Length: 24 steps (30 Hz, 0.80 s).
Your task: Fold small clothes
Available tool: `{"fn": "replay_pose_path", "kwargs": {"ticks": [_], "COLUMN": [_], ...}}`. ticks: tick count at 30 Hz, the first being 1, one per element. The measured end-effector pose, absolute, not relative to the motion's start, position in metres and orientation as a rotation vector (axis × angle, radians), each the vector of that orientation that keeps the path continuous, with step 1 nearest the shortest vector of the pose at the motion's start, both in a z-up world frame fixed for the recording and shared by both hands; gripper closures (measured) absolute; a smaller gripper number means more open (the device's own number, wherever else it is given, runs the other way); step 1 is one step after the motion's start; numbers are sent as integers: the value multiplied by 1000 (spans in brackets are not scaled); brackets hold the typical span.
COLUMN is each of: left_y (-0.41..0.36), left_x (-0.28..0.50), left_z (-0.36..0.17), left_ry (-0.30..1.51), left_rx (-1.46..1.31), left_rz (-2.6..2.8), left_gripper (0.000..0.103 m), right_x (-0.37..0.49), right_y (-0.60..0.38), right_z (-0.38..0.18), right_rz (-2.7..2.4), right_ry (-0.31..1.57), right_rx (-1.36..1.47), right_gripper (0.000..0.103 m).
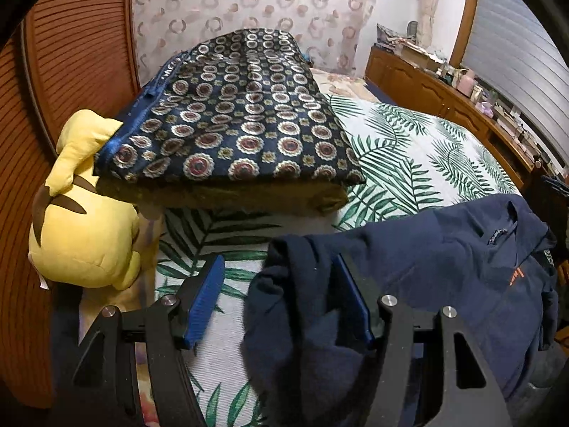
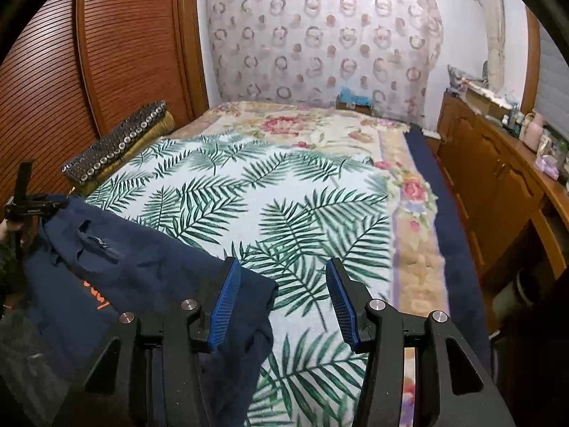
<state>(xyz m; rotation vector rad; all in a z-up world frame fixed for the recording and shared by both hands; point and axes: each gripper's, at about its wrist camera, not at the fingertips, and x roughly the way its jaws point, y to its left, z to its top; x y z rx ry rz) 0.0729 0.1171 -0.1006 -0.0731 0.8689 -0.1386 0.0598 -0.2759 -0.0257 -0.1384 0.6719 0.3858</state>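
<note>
A navy fleece jacket (image 1: 444, 267) with an orange logo lies rumpled on the fern-print bedspread (image 1: 409, 163). My left gripper (image 1: 279, 295) is open. A bunched fold of the jacket rises between its blue pads and leans on the right pad (image 1: 352, 295), clear of the left one. In the right wrist view the jacket (image 2: 124, 259) spreads to the lower left. My right gripper (image 2: 284, 299) is open too, and a jacket corner hangs by its left pad (image 2: 227, 299) without being pinched.
A folded dark blanket (image 1: 242, 114) with a round pattern sits on an olive one at the bed's left edge, beside a yellow plush toy (image 1: 85, 235). A slatted wooden wardrobe (image 2: 106, 53) stands left. A wooden sideboard (image 2: 498, 185) with clutter runs along the right.
</note>
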Motion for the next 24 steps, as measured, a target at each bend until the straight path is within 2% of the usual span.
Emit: {"fn": "replay_pose_path", "kwargs": {"ticks": [11,24], "left_y": [112,109], "left_x": [80,86], "left_z": [-106,-105], "left_ry": [896,903], "left_rx": [-65,-72], "left_rz": [-145,-171], "left_gripper": [38,38], "right_x": [116,107], "right_y": [-253,-249], "right_z": [-69,-77], "right_rz": [416,458], "right_ry": [808,833], "right_rx": [-129,-122], "right_gripper": [51,51]}}
